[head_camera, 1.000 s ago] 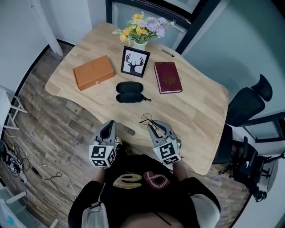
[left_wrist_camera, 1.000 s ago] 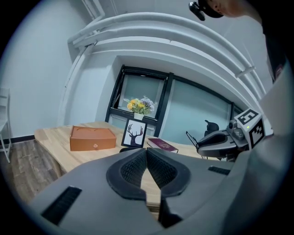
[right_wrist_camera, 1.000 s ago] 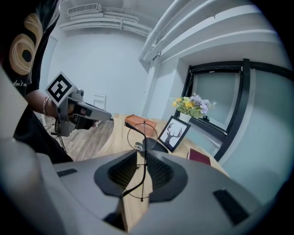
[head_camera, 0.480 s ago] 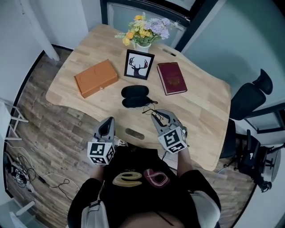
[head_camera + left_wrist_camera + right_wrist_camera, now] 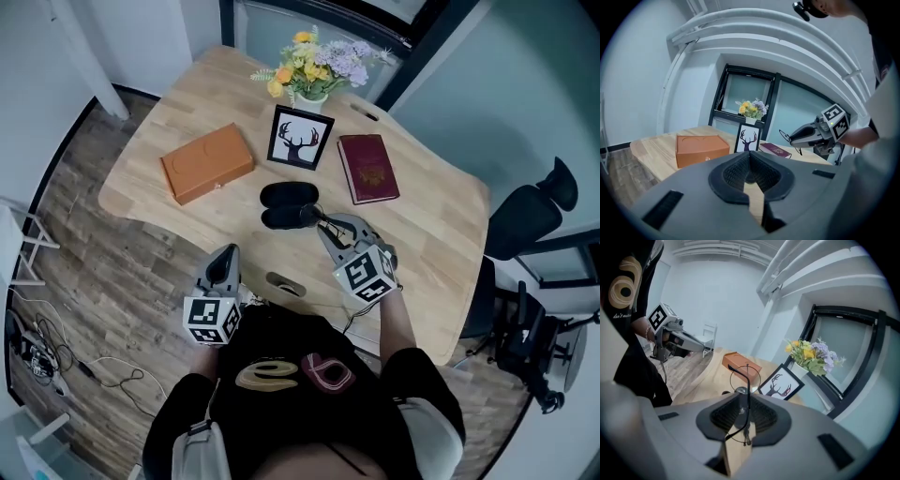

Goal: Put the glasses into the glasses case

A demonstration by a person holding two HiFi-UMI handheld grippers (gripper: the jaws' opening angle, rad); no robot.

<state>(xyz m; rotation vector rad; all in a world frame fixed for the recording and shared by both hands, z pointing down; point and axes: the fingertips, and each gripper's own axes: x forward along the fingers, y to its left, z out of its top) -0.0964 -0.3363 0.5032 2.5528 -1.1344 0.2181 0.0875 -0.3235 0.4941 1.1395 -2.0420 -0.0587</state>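
Observation:
The black glasses case lies open in the middle of the wooden table. My right gripper hovers just right of the case, shut on thin black wire-framed glasses. In the right gripper view the glasses stand upright between the jaws, one round lens above the tips. From the left gripper view I see the right gripper holding the glasses in the air. My left gripper hangs at the table's front edge, shut and holding nothing.
An orange box sits at the left, a framed deer picture behind the case, a red book to its right, and a flower vase at the back. A black office chair stands right of the table.
My right gripper has carried the glasses away from the table's front edge to just beside the case. The left gripper has shifted a little along the front edge.

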